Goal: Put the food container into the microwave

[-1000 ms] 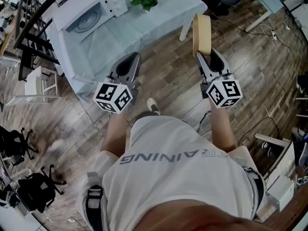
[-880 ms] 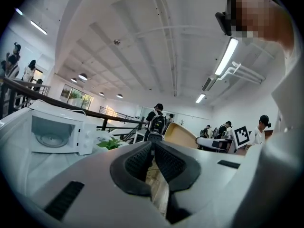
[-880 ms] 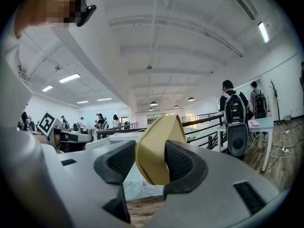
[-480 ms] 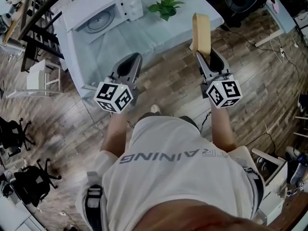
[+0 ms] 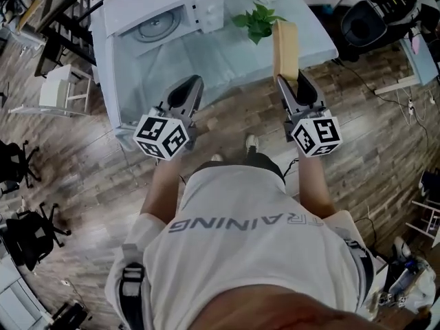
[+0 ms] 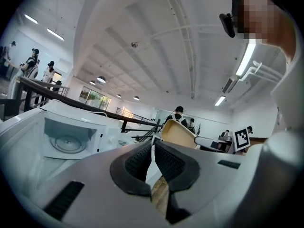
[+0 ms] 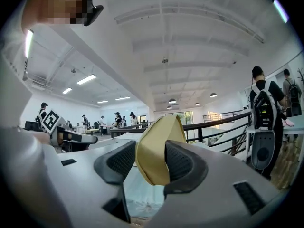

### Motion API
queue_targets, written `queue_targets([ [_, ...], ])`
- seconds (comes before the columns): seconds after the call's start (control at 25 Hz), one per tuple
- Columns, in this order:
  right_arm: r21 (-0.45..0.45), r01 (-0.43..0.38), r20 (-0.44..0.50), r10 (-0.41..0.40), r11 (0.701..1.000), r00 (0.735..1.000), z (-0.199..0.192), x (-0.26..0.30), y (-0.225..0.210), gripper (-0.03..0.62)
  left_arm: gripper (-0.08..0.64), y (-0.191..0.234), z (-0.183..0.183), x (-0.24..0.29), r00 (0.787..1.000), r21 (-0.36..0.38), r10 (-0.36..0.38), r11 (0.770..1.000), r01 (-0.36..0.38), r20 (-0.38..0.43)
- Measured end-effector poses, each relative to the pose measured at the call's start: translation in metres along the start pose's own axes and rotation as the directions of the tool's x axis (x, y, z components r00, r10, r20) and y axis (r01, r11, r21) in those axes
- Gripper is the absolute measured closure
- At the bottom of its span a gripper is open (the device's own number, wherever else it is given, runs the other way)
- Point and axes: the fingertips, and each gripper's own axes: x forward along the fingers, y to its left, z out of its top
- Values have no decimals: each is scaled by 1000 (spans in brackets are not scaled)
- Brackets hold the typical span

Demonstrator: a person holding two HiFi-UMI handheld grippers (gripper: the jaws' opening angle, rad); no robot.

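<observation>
The white microwave [image 5: 165, 9] stands with its door open at the far left of a table under a pale blue cloth [image 5: 227, 60]; its glass turntable [image 5: 158, 27] shows. My right gripper [image 5: 289, 82] is shut on the tan food container [image 5: 285, 47], held on edge above the table's near side. Between the right jaws the container [image 7: 156, 144] fills the gap. My left gripper [image 5: 188, 84] hovers over the table's front edge, shut and holding nothing; its pads [image 6: 166, 158] meet at the tips. From there the microwave [image 6: 71, 137] lies ahead to the left.
A potted green plant [image 5: 258, 20] stands on the table just beyond the container. A white stool [image 5: 58, 95] and dark railing flank the table's left side. A black office chair [image 5: 381, 12] sits far right, with more black chairs [image 5: 24, 163] at the left. People stand in the background.
The person has walked toward the table: microwave, table and plant have slid down and closer in the head view. Both grippers travelled along, the right one still clamping the container.
</observation>
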Motion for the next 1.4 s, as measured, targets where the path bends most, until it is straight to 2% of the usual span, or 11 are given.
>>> queue_targets([
  [0.32, 7, -191, -5, 191, 982, 982, 5, 78, -50, 382, 512, 19, 15, 55, 986, -6, 162, 987, -162, 38],
  [0.64, 39, -376, -12, 376, 926, 926, -4, 137, -79, 382, 512, 32, 15, 87, 939, -10, 337, 941, -338, 59],
  [0.96, 66, -537, -14, 539, 841, 842, -11, 176, -47, 382, 512, 52, 22, 61, 866, -37, 491, 871, -490, 92],
  [1.12, 78, -590, -16, 593, 803, 805, -16, 186, -32, 382, 512, 54, 18, 47, 833, -48, 544, 839, -542, 101],
  [1.28, 81, -628, -30, 631, 774, 775, -20, 193, -9, 382, 512, 62, 15, 31, 816, -71, 570, 822, -565, 101],
  [1.4, 62, -637, -47, 640, 769, 767, -22, 205, 9, 382, 512, 73, 18, 20, 813, -78, 572, 820, -566, 112],
])
